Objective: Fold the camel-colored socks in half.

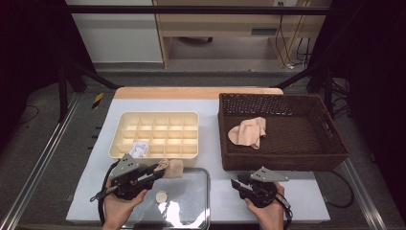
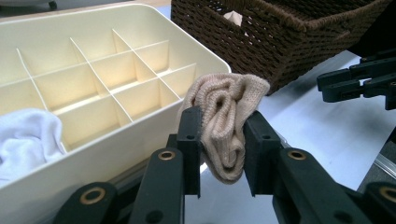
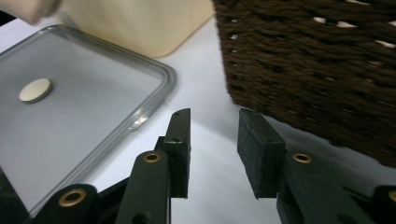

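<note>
The left hand-held gripper is clamped on a rolled beige sock; its two black jaws press the bundle from both sides, with the knit bulging above them and a fold hanging below. In the high view this hand-held gripper holds the sock just in front of the near wall of the cream divided box, by the box's near right corner and above the far edge of the clear lid that lies on the surface. A small round disc rests on that lid, nearer the person than the box.

Inside the box, a crumpled white cloth fills a compartment in the near row, left of the middle; the left gripper view shows it at the box's near left.

The right hand-held gripper stands open with nothing between its jaws, above the bare surface to the right of the box, between the lid's corner and the near wall of the brown woven basket. In the high view it sits just in front of the basket, which stands right of the box and holds another beige sock.
</note>
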